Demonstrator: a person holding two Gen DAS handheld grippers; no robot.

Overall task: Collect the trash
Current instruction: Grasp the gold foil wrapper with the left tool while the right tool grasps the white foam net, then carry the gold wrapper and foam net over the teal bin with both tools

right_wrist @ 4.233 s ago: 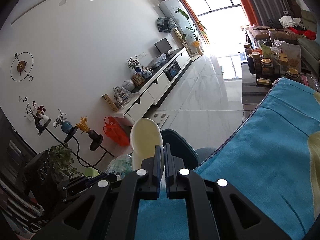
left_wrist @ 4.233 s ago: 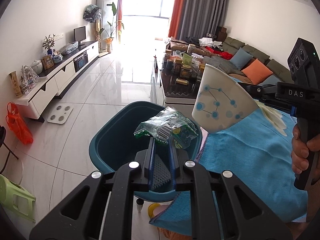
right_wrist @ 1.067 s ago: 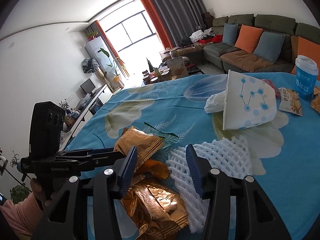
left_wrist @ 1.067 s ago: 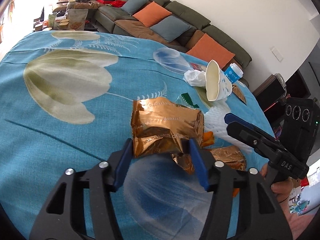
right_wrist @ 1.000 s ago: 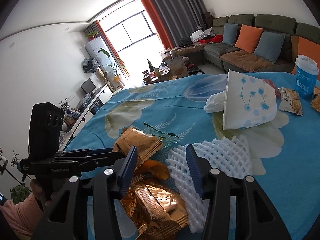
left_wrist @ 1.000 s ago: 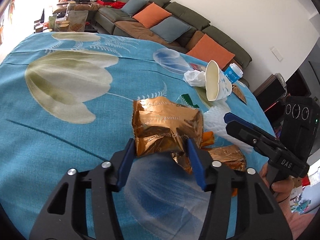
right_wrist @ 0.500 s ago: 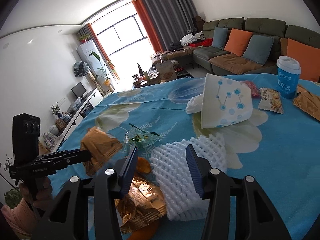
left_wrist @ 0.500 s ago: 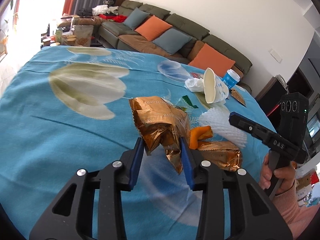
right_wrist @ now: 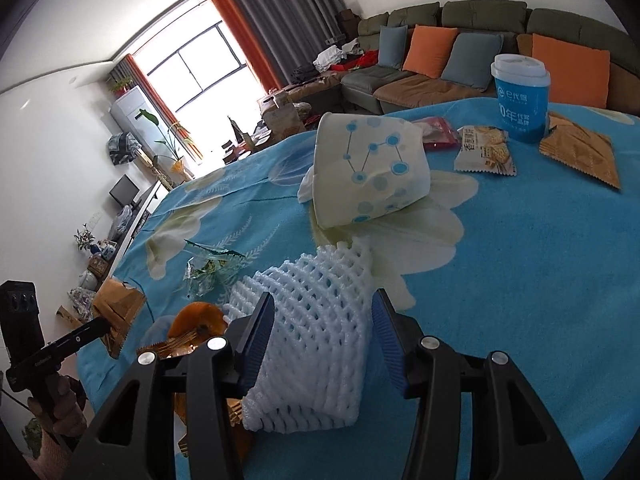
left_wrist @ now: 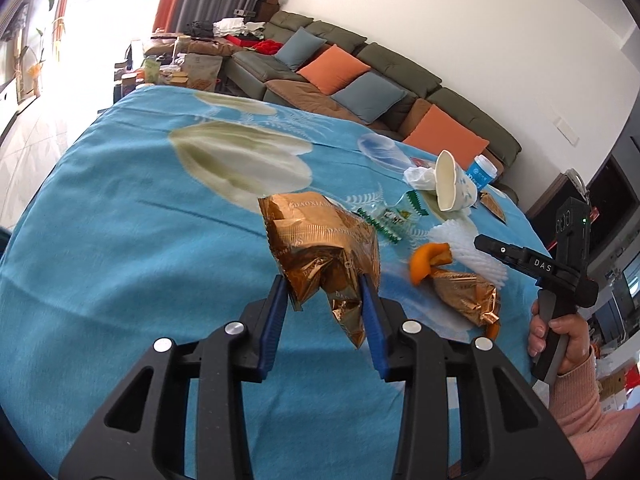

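Two grippers at work | left gripper [left_wrist: 324, 300] jaws clamp our gold wrapper [left_wrist: 320, 248], lifted above the counter [left_wrist: 120, 240] | right gripper [right_wrist: 322, 336] jaws gape around foam net [right_wrist: 316, 320], unclosed | next: squeeze, carry both binward.

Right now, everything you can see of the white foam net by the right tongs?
The white foam net is an open diamond-mesh fruit sleeve of soft foam, crumpled and folded over itself. It lies flat on the blue floral cloth, between the open blue pads of the right tongs; whether they touch it I cannot tell. Its left edge overlaps the orange peel and gold wrapper. The tipped paper cup lies just beyond its far end.
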